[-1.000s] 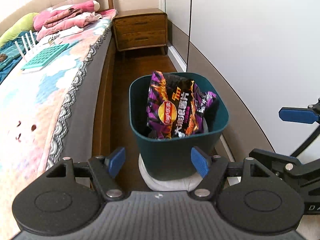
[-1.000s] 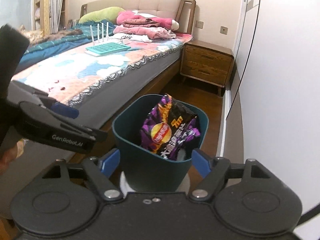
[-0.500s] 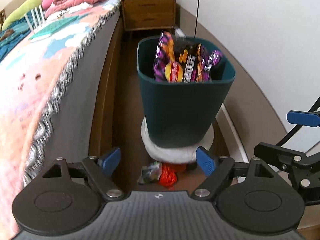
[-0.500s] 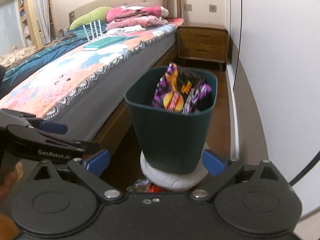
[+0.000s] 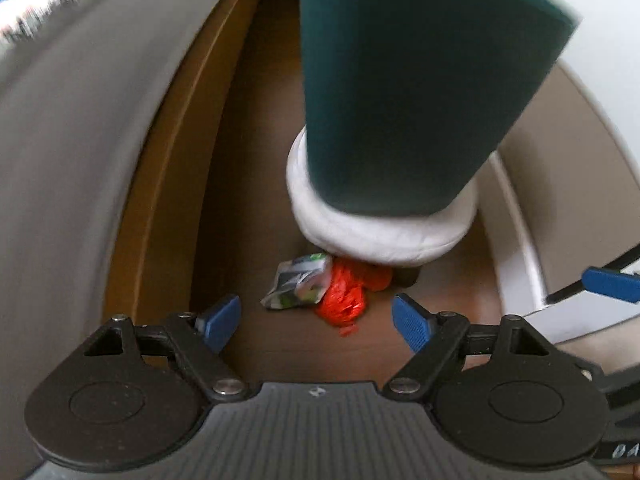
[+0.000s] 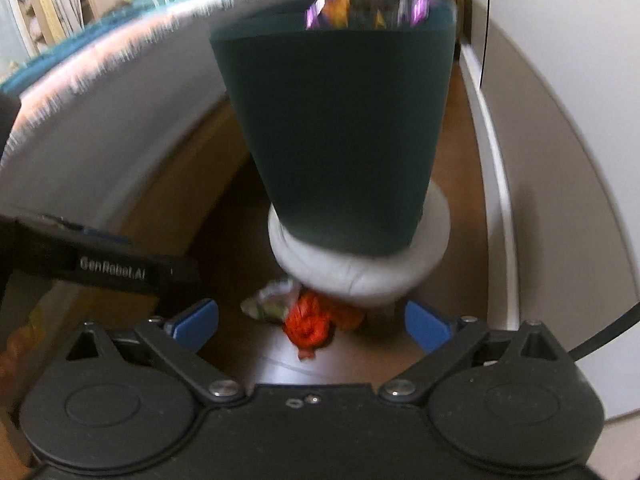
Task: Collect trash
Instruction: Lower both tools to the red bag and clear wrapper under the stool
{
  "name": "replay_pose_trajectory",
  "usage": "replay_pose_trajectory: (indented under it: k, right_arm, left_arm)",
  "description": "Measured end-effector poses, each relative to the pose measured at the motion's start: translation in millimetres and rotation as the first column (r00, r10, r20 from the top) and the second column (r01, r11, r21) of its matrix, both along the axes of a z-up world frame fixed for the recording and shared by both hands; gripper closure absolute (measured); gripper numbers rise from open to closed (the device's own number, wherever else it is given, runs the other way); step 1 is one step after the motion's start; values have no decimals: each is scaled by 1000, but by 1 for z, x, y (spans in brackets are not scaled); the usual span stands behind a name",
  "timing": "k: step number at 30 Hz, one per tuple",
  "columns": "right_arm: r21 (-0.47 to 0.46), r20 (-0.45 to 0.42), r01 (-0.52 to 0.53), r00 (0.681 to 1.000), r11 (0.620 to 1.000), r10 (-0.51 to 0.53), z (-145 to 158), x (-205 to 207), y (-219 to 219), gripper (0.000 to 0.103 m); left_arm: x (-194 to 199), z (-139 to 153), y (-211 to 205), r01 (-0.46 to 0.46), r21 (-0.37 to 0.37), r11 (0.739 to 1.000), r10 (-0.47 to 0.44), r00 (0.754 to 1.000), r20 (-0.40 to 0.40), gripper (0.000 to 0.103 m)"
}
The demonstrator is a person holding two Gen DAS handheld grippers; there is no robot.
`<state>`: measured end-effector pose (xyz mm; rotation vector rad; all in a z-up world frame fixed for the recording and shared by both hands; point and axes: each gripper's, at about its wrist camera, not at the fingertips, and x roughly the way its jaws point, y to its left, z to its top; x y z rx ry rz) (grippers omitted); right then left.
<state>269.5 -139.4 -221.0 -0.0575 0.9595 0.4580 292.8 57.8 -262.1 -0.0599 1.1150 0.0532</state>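
A dark teal trash bin (image 5: pixel 404 92) (image 6: pixel 340 128) stands on a white round cushion (image 5: pixel 380 232) (image 6: pixel 360 276) on the brown floor, with a purple snack bag (image 6: pixel 332 8) sticking out of its top. In front of the cushion lie a crumpled white-and-green wrapper (image 5: pixel 298 286) (image 6: pixel 268 304) and a crumpled red-orange wrapper (image 5: pixel 344 300) (image 6: pixel 308 326). My left gripper (image 5: pixel 316 322) hangs open just above and in front of both wrappers, nothing between its blue pads. My right gripper (image 6: pixel 312 328) is open too, low over the same wrappers.
The bed's grey side (image 5: pixel 80 140) and wooden frame (image 5: pixel 168 184) run along the left. A white wardrobe wall and baseboard (image 5: pixel 520 240) close the right. The other gripper's blue fingertip (image 5: pixel 610 284) shows at the right edge; the left gripper's black body (image 6: pixel 112 270) crosses the right wrist view.
Both grippers have dropped steeply toward the floor and tilted down. The bin now towers above, and the two wrappers in front of the cushion have come close. Both sets of jaws stand wider.
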Motion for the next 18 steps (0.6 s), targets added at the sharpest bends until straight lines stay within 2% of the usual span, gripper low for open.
replay_pose_trajectory:
  k: [7,12,18]
  right_arm:
    - [-21,-58,-49,997,999,48,-76,16,15,3]
    - [-36,-78,-77,994,996,74,-128,37,34,9]
    - [-55,-87,-165,983,985,160,-182,59,63,14]
  left_arm:
    - [30,-87,2,-32,23,999,34,995,-92,20]
    - [54,-136,3,-39,30,999,42,994,-101,20]
    - [81,-190,10,-40,19,999,43,992,-121,20]
